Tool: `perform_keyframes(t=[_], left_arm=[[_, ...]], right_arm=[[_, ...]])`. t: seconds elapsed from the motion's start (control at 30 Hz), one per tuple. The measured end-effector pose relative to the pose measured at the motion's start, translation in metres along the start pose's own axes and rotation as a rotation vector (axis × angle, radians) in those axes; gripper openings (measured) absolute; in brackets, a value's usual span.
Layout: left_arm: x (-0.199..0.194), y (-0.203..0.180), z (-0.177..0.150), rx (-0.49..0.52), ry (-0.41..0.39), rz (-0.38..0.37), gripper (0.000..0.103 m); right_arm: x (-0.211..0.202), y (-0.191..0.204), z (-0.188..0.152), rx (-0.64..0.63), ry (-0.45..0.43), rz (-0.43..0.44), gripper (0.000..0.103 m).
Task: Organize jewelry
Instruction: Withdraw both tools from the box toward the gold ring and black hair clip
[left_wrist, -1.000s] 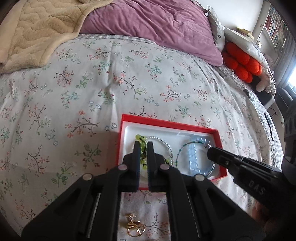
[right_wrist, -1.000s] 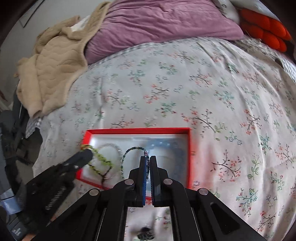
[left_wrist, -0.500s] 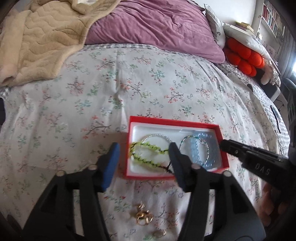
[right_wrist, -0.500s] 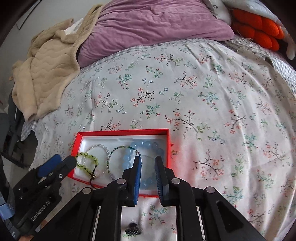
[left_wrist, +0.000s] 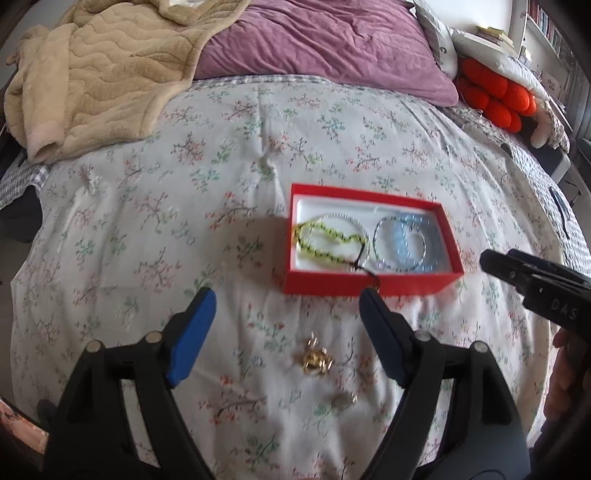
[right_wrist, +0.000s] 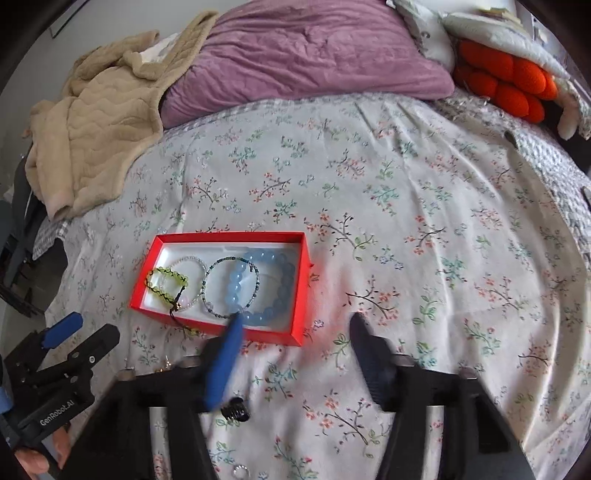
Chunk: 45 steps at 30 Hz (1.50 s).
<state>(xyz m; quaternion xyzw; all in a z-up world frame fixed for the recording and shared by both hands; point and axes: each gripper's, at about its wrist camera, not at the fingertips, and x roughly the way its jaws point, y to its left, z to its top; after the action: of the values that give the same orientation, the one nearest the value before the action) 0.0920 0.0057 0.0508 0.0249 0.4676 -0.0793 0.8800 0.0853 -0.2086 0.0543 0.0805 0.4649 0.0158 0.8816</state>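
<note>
— both grippers have spread since a second ago, when each was pinched nearly shut over the box; they've also drawn back toward the near edge of the bed.

— so nothing is held?

— nothing. the left gripper (left_wrist: 284, 306) stands with its blue-padded fingers wide apart above the floral bedspread (left_wrist: 184, 192), short of the red box (left_wrist: 369, 286). the right gripper (right_wrist: 295, 325) is just as wide, its left finger reaching over the box's near wall and its right finger over bare cover.

— and the jewelry?

— in the box, on its white lining: a yellow-green beaded bracelet (left_wrist: 325, 242) at the left with its dark cord trailing over the near wall, a thin clear bead bracelet (right_wrist: 194, 262) behind it, a thin teal one, and a chunky light blue bead bracelet (right_wrist: 273, 284) at the right.

— anything outside it?

— the left wrist view shows a gold piece (left_wrist: 316, 362) on the cover between its fingers, and a small pale ring-like piece (left_wrist: 341, 400) nearer the camera. the right wrist view shows what the other doesn't: a small black clip (right_wrist: 234, 408) by its left finger and a silver ring (right_wrist: 240, 470) at the bottom edge.

— farther out?

— a beige blanket (left_wrist: 96, 74) and purple pillow (right_wrist: 314, 48) at the head of the bed, an orange cushion (right_wrist: 502, 81) to the right.
</note>
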Motion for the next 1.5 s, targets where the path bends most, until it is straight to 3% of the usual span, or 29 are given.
perform_keyframes(t=[0.13, 0.3, 0.37, 0.5, 0.77, 0.93, 1.27, 1.5], left_arm=[[-0.003, 0.005, -0.009, -0.001, 0.026, 0.017, 0.082], [-0.003, 0.014, -0.021, -0.010, 0.081, 0.019, 0.083], [-0.001, 0.016, -0.026, -0.015, 0.118, 0.011, 0.083], [0.007, 0.024, -0.039, -0.055, 0.198, -0.008, 0.083], [0.013, 0.029, -0.056, -0.065, 0.248, -0.030, 0.083], [0.026, 0.031, -0.062, -0.102, 0.293, -0.086, 0.083], [0.044, 0.019, -0.054, -0.139, 0.293, -0.154, 0.082], [0.055, 0.006, -0.046, -0.104, 0.289, -0.164, 0.068]], right_arm=[[-0.006, -0.002, -0.008, -0.015, 0.024, 0.003, 0.064], [-0.010, -0.005, -0.022, -0.018, 0.052, 0.003, 0.082], [-0.011, -0.005, -0.029, -0.023, 0.075, -0.002, 0.084], [-0.008, -0.004, -0.043, -0.064, 0.113, -0.048, 0.084], [0.007, -0.008, -0.065, -0.094, 0.217, -0.087, 0.085], [0.020, -0.014, -0.073, -0.089, 0.269, -0.127, 0.084], [0.036, -0.013, -0.074, -0.098, 0.301, -0.122, 0.085], [0.047, -0.013, -0.069, -0.102, 0.313, -0.120, 0.085]])
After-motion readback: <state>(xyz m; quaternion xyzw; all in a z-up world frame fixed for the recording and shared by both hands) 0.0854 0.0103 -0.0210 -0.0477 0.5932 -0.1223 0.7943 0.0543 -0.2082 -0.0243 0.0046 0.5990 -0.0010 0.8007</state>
